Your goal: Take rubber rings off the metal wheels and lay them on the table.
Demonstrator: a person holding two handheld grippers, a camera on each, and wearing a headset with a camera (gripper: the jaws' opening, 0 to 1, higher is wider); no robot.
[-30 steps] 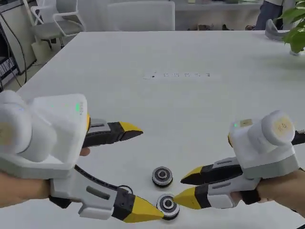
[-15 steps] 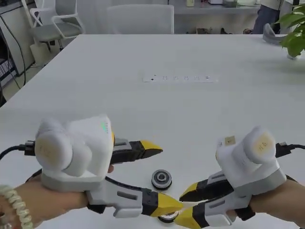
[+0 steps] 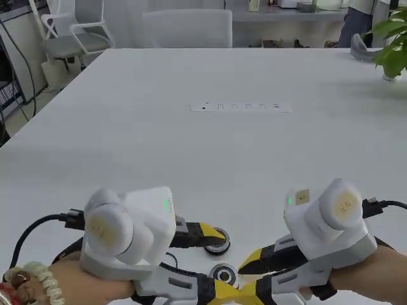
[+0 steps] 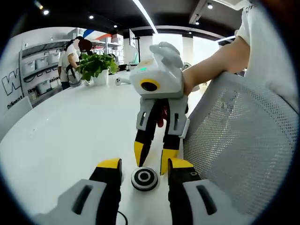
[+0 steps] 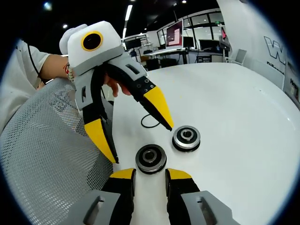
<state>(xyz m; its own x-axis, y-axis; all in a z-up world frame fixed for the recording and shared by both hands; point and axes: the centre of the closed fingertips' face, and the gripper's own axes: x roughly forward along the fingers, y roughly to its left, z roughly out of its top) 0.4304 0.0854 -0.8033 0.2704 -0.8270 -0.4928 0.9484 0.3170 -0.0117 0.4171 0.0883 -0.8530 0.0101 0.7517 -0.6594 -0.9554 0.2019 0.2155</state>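
Two metal wheels with black rubber rims lie flat near the table's front edge. The nearer wheel sits between the open jaws of my left gripper, apart from both. My right gripper faces it from the other side, open, tips just short of the same wheel. The second wheel lies a little farther out, partly hidden by the left gripper's upper jaw in the head view. A thin black loop, like a loose rubber ring, lies on the table under the left gripper.
The white table stretches far ahead, with a power strip set in its middle. A potted plant stands at the back right, and chairs stand beyond the far edge. A mesh chair back is close behind the grippers.
Both grippers have drawn together around the nearer wheel. The left gripper has moved right, so its upper jaw now covers part of the second wheel. The head camera has shifted too.
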